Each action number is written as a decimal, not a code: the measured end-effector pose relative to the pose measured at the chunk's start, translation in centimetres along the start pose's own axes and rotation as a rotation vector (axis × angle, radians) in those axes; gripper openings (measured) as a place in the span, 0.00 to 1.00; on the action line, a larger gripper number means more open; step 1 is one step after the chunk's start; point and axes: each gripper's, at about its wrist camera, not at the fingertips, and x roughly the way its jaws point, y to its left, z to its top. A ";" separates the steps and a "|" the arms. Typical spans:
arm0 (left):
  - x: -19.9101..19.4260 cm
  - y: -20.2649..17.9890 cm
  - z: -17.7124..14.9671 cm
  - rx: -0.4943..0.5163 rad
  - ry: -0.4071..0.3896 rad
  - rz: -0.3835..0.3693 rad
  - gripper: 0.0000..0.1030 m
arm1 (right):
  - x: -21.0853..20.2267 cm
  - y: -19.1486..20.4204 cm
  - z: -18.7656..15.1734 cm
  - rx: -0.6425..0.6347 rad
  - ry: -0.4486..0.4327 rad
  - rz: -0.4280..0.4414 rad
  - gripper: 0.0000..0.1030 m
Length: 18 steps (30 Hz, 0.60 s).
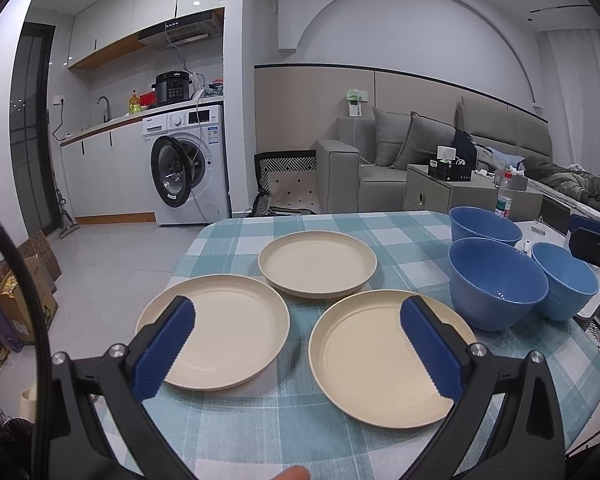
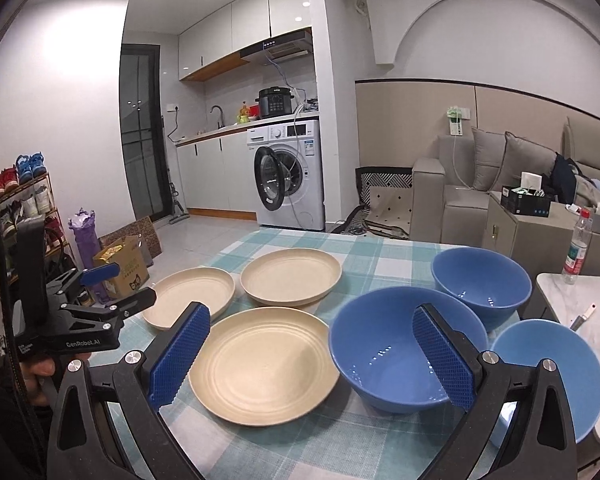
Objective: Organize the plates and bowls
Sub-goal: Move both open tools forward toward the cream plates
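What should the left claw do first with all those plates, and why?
Probably lower the open left claw onto the rim of the near left plate. All three cream plates lie apart and unstacked, both claws are empty, and that plate sits closest beneath its left finger.

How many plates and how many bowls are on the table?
Plates: 3, all cream: left, far, near.
Bowls: 3, all blue: far, middle, right.
Total: 6
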 end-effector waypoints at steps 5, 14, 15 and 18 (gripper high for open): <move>0.5 0.9 0.9 -0.010 0.008 0.012 1.00 | 1.2 0.4 1.2 -0.009 0.013 0.006 1.00; 2.2 2.4 2.3 -0.033 0.042 0.017 1.00 | 3.4 0.9 3.5 -0.014 0.035 0.021 1.00; 2.5 2.5 2.5 -0.033 0.043 0.022 1.00 | 3.5 1.1 3.5 -0.014 0.038 0.026 1.00; 3.0 3.0 3.0 -0.039 0.046 0.028 1.00 | 4.5 1.3 4.1 -0.027 0.051 0.029 1.00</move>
